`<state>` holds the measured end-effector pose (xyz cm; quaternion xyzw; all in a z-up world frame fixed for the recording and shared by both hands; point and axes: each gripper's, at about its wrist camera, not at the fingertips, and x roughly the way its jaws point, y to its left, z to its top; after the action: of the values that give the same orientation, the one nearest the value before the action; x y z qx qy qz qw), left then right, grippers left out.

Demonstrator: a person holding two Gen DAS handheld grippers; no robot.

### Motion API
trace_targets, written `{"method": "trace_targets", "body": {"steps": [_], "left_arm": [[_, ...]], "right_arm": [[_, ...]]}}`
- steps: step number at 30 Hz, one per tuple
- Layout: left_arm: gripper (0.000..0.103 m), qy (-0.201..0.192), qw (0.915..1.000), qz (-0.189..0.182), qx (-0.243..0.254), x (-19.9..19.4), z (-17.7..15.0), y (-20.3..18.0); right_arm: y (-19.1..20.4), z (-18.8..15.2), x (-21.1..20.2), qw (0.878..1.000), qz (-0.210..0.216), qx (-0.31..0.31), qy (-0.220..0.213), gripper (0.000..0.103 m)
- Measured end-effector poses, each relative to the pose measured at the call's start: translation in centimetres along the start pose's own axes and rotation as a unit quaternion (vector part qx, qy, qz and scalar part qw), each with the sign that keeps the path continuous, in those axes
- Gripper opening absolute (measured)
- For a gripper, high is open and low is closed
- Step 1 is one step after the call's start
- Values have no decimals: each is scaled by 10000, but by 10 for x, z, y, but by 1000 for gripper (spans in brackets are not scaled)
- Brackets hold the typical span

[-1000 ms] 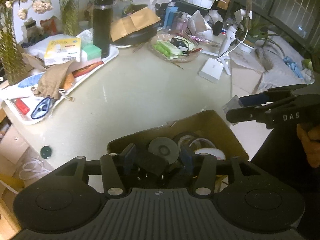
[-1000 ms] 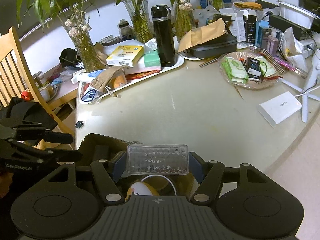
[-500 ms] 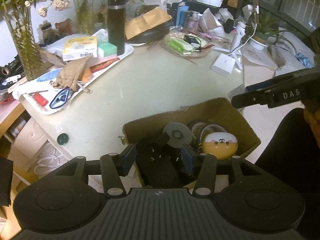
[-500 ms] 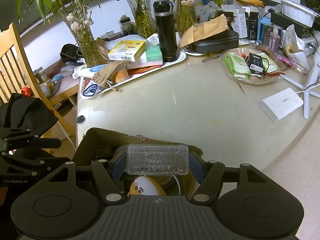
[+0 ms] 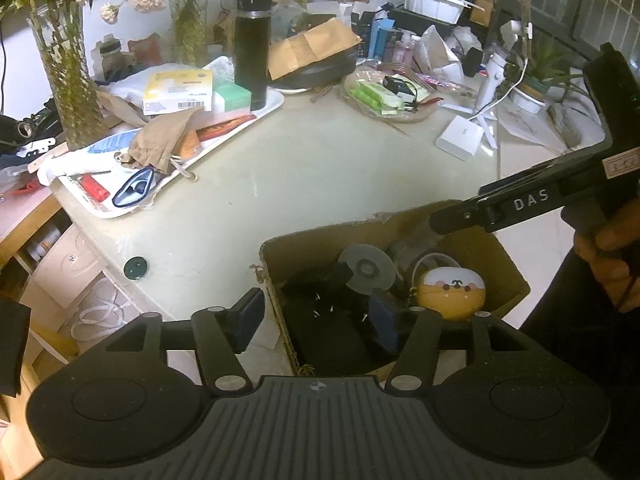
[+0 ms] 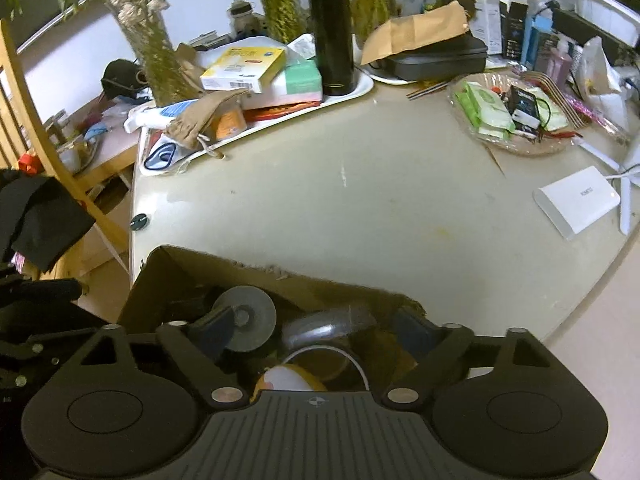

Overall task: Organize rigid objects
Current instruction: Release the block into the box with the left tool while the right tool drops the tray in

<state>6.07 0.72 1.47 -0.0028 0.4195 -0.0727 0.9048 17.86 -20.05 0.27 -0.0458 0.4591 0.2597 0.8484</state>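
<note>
A brown cardboard box (image 5: 504, 256) sits at the table's near edge and also shows in the right wrist view (image 6: 248, 276). Inside lie a grey disc (image 5: 366, 268), a yellow-and-white round toy (image 5: 452, 292), a black object (image 5: 324, 320) and a blurred clear plastic case (image 6: 328, 320). My left gripper (image 5: 316, 320) is open and empty over the box's left wall. My right gripper (image 6: 316, 332) is open and empty above the box. It shows from the side in the left wrist view (image 5: 452, 220).
A white tray (image 6: 356, 88) at the back holds a black flask (image 6: 332, 28), boxes and a cloth pouch. A glass plate (image 6: 516, 116) of packets and a white power brick (image 6: 576, 200) lie right. A wooden chair (image 6: 44, 128) stands left.
My right gripper opened and let go of the clear plastic case, which dropped into the box. My left gripper pulled back and upward, its fingers spread wider.
</note>
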Motion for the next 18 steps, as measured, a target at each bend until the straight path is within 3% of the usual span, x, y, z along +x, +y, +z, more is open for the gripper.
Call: {"method": "trace_targets", "body": {"steps": [2,7,8,14,18], "left_arm": [[70,-57,10000,49,1,-2,0,0],[74,-191,9994,288,-74,-5,2,-2],[82,-184,9993,325,-91,-5,3,-2],[101,-376,9980,494,-102,-16,5,-7],[103,-314,9981,530,6,-20,2,-15]], "right_arm": [[-1,-1,-1,10000,-74,9,-26,100],[-1,-4,-14,9995,-252,-92,-156,103],[-1,-5,-17,9993,-296,-119,-186,103],[4,-14,-32,9980,-510,-279,-261,103],[7,-26,-40,9972,-630,-305,-251,103]]}}
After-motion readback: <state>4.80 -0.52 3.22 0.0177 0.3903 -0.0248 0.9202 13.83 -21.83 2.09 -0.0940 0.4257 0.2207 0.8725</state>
